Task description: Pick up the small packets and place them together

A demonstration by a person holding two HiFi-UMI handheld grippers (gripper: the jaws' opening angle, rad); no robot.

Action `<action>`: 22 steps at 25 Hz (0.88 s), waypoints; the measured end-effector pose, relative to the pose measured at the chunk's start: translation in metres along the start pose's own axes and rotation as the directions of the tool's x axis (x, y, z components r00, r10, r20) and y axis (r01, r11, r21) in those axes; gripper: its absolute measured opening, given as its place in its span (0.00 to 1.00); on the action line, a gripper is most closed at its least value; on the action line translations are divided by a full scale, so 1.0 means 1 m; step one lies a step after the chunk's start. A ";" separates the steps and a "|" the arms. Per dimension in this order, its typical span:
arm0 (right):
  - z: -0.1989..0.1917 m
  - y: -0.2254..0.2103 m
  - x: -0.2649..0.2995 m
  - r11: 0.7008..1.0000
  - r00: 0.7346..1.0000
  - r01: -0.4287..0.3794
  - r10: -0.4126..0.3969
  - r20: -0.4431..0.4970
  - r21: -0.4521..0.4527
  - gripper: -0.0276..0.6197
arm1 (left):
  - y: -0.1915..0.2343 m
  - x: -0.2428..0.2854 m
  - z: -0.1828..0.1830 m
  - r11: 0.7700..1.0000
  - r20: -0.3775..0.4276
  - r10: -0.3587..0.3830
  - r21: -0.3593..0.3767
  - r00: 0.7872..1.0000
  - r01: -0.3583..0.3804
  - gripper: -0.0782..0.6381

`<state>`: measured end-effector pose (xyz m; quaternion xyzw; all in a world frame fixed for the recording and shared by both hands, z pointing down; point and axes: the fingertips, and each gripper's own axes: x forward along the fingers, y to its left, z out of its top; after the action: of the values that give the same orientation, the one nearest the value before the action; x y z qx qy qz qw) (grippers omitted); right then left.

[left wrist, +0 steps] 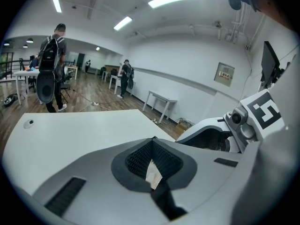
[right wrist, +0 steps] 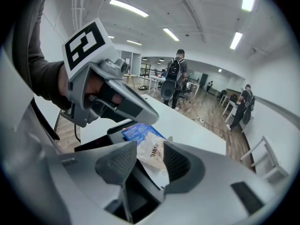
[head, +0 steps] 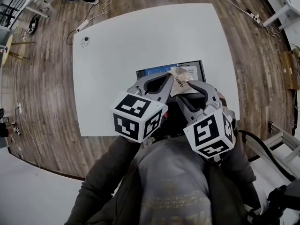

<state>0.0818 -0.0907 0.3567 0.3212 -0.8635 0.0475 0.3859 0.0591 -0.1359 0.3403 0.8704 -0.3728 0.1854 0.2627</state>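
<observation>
A pale, printed small packet (head: 182, 78) hangs above the black tray (head: 202, 67) near the table's front edge. My right gripper (head: 194, 85) is shut on it; in the right gripper view the packet (right wrist: 153, 146) fills the gap between the two pads of the right gripper (right wrist: 149, 167). My left gripper (head: 169, 78) comes in from the left, its tip at the packet's edge. In the left gripper view the left gripper (left wrist: 151, 149) is shut and pinches a pale packet corner (left wrist: 153, 175). A blue packet (head: 157, 71) lies in the tray and shows as the blue packet (right wrist: 136, 131) there too.
The white table (head: 140, 36) carries a small round object (head: 85, 41) at its far left corner. Cables and a power strip (head: 82, 25) lie on the wood floor. People (left wrist: 51, 64) stand by other tables in the background.
</observation>
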 end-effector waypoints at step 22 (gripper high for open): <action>-0.050 0.123 0.067 0.974 0.961 -0.224 0.215 -0.172 -0.033 0.32 | -0.006 -0.115 -0.126 0.988 0.015 0.089 -0.126 0.996 -0.087 0.11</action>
<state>0.0080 -0.0119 0.4587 0.2083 -0.8592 0.0944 0.4577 -0.0281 0.0059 0.3785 0.8369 -0.4243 0.1643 0.3043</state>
